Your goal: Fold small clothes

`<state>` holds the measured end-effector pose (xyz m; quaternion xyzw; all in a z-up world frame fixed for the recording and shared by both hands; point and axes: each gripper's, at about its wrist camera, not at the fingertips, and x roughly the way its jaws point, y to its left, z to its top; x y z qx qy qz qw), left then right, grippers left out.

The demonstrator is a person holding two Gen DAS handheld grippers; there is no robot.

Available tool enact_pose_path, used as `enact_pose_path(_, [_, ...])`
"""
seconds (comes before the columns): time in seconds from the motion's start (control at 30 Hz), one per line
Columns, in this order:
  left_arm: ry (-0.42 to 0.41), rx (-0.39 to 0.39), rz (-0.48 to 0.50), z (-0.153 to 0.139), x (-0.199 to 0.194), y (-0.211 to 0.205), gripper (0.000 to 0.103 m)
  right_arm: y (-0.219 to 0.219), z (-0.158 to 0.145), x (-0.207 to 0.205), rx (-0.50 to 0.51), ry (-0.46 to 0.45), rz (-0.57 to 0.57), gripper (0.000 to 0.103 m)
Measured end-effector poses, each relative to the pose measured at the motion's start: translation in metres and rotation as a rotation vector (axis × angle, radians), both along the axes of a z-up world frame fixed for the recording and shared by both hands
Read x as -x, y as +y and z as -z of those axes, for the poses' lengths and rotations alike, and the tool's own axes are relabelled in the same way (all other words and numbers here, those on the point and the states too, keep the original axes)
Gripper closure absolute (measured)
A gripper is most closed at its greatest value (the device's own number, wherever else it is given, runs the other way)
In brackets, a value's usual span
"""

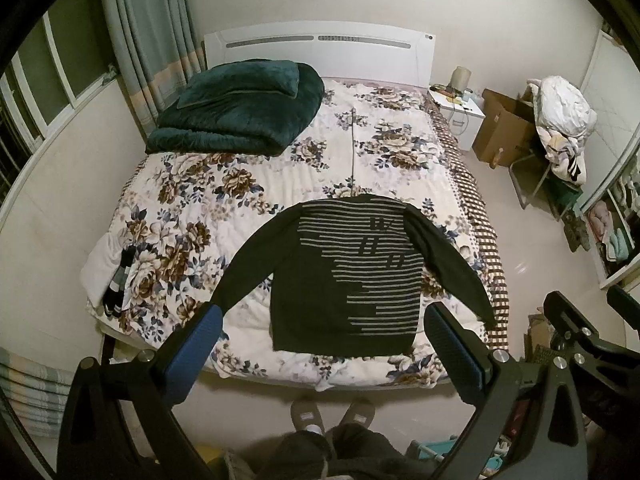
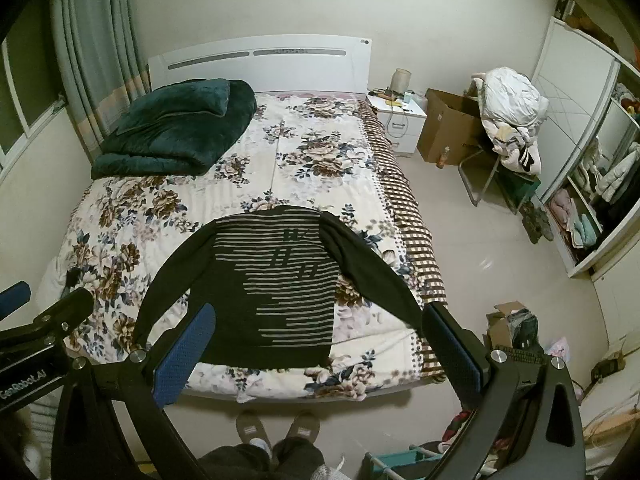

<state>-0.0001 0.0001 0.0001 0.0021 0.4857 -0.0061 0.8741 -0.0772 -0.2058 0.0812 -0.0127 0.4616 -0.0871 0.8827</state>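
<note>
Dark striped sweater (image 1: 344,276) lies flat and face up on the near end of the floral bedspread (image 1: 192,216), collar toward the headboard, both sleeves angled out and down. From left to right: the left gripper (image 1: 320,344) hangs above the foot of the bed, jaws spread wide and empty, and the right gripper (image 2: 316,340) hangs beside it in the same state. Folding likely goes best starting at the left sleeve (image 1: 244,272), pinching its cuff and laying it across the chest, then mirroring with the right sleeve (image 2: 376,276).
</note>
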Motion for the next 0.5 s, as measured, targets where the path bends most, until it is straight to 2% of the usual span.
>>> enact_pose_path(0.5, [-0.002,0.006,-0.001,0.0002,0.0000,0.0006,0.000,0.0007,-0.0007,0.0001,0.003,0.001,-0.001,0.000])
